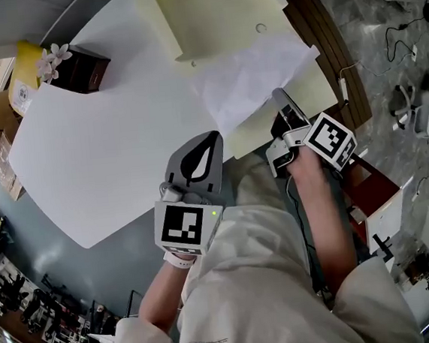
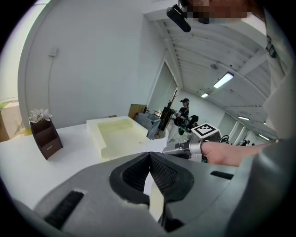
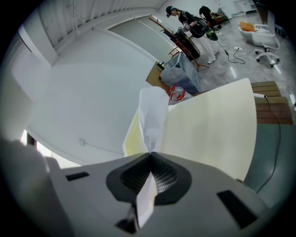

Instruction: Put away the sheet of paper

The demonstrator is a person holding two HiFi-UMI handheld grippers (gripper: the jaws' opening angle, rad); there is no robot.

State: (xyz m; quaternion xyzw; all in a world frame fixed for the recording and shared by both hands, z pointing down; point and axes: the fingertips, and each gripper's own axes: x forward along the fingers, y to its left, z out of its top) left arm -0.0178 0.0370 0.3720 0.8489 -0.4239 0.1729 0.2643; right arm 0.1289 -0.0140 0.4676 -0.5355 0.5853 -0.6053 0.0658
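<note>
The right gripper (image 1: 277, 97) has its jaws pinched flat on a near corner of the paper (image 1: 251, 80). In the right gripper view the sheet runs up out of the closed tips and stands creased above them, so it hangs from that one corner and is not lying flat. This looks like a grip chosen to drag or lift the sheet towards the open folder (image 1: 214, 12). The folder's deeper half lies beyond the paper on the table (image 1: 106, 140), and its flap (image 1: 313, 82) spreads beneath and beside the paper on the right. Most of the sheet already rests across the join of the two halves, rumpled. The left gripper (image 1: 208, 139) sits at the table's near edge with its jaws together and nothing showing past the tips. Judging by its place, it is free to hold down the folder or the flap. There is plenty of bare table to the left. A brown box (image 1: 80, 70) with flowers stands well apart at the far left. The right is tighter: the flap overhangs towards the table's edge, so a pull that way could tip the flap or slide the sheet off.
</note>
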